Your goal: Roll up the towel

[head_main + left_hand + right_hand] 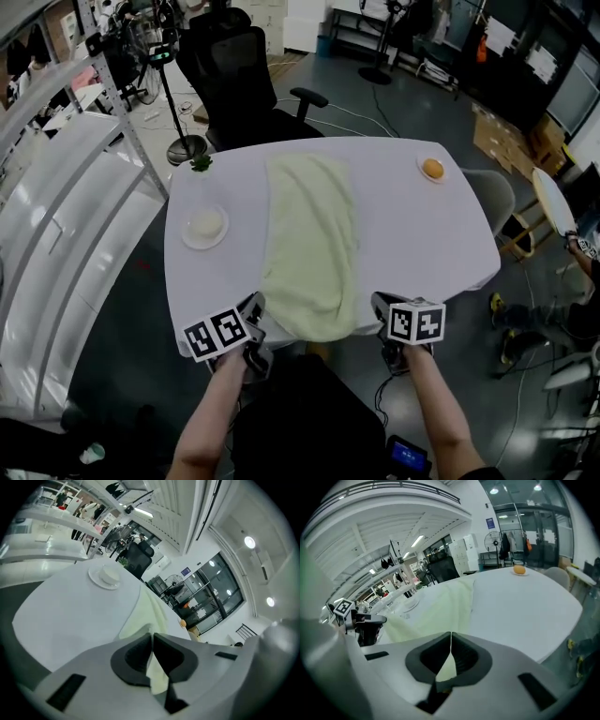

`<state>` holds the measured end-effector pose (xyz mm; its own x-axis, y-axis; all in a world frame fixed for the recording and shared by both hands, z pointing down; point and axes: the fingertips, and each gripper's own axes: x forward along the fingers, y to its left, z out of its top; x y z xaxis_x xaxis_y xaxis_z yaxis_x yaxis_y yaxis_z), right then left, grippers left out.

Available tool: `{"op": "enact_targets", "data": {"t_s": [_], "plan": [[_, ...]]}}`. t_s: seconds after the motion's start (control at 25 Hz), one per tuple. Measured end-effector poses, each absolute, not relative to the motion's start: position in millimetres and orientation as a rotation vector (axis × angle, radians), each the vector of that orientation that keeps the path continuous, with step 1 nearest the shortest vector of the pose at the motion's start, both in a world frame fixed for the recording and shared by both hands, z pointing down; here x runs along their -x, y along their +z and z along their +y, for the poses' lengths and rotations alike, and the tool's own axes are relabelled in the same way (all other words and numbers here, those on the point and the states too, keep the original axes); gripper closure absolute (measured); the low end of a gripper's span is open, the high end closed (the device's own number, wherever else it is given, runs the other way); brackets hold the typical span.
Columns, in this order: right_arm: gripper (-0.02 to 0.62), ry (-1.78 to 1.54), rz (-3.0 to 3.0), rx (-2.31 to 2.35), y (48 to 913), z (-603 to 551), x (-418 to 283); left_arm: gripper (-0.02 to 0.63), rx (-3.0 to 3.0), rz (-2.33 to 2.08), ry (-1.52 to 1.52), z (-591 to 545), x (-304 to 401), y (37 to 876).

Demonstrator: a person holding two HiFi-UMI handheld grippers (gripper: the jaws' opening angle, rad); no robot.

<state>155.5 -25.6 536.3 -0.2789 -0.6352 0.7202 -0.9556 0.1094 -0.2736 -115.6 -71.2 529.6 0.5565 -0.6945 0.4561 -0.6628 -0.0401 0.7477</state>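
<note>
A pale yellow-green cloth towel point(309, 244) lies lengthwise down the middle of a white table with rounded corners point(422, 234). It is spread flat from the far edge to the near one, where its near end is lifted at both corners. The left gripper point(255, 309) has its two dark jaws pressed together on the near left corner of the towel. In the left gripper view a fold of the cloth point(150, 616) runs up between the closed pads point(140, 656) and hangs out below them. The right gripper point(380, 302) is likewise closed tight on the near right corner. In the right gripper view a thin wedge of towel point(440, 606) is pinched in the seam of its jaws, and the left gripper point(361, 620) shows across the cloth. Two dishes stand on the table, both clear of the towel. To its left is a round white plate point(187, 239) that carries a single pale, rounded lump point(206, 223) at its centre; what the lump is cannot be made out. Near the far right corner a small white saucer point(442, 175) holds one orange ball point(432, 168), perhaps a fruit. A small dark green sprig point(201, 163) sits directly on the tabletop at the far left corner, in no dish. A black office chair point(239, 84) stands just beyond the far edge.
</note>
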Motion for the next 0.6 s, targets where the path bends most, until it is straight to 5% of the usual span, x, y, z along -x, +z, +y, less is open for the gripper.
{"op": "enact_targets", "data": {"t_s": [0.32, 0.52, 0.6], "plan": [[0.347, 0.761, -2.053, -0.945, 600, -4, -115, 0.574, -1.698, -1.153, -0.053, -127, 95, 530], [0.359, 0.444, -2.056, -0.521, 633, 28, -79, 0.574, -1.685, -1.167, -0.022, -148, 90, 541], [0.43, 0.377, -2.029, -0.457, 641, 30, -78, 0.574, -1.673, -1.171, -0.02, -153, 89, 545]]}}
